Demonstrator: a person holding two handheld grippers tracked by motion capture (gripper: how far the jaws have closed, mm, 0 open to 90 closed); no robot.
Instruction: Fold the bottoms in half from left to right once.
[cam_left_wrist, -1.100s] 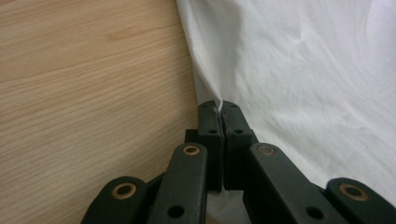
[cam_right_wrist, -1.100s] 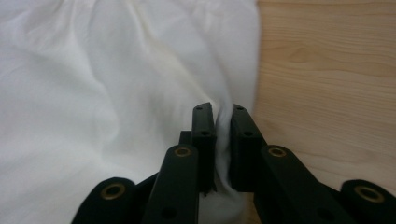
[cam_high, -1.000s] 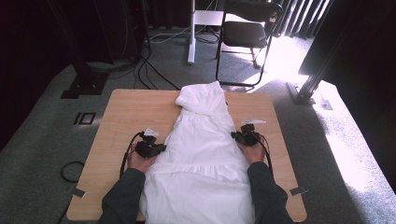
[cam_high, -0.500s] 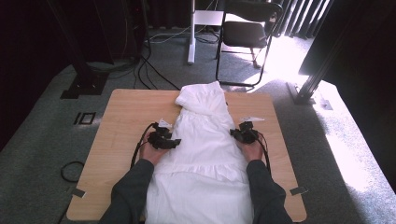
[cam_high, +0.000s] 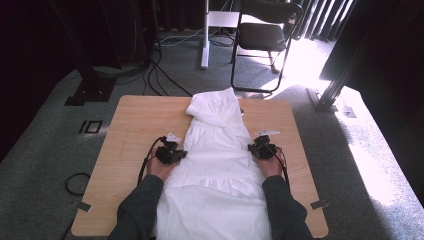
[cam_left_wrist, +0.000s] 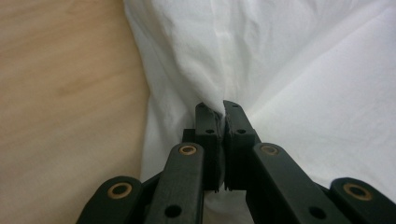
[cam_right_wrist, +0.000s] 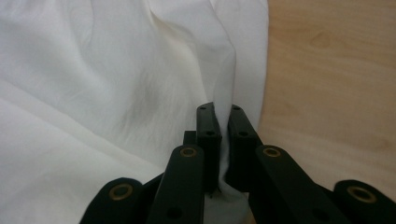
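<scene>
White garment (cam_high: 220, 165) lies flat along the middle of the wooden table (cam_high: 135, 125) in the high view, narrow folded end toward the top of the frame, wide end running off the bottom edge between the person's sleeves. Left gripper (cam_high: 172, 152) sits at the garment's left edge, centre-left of the frame; its jaws have just been closing and are now clenched on a pinch of white fabric, seen in the left gripper view with cloth (cam_left_wrist: 280, 70) bunched up from the tips and bare table (cam_left_wrist: 65, 93) at left. Right gripper (cam_high: 261, 149) sits at the garment's right edge, centre-right, jaws pinched on a fold of the same cloth (cam_right_wrist: 116, 93), table (cam_right_wrist: 331, 84) at right. Black chair (cam_high: 267, 35) stands past the table, top centre-right.
</scene>
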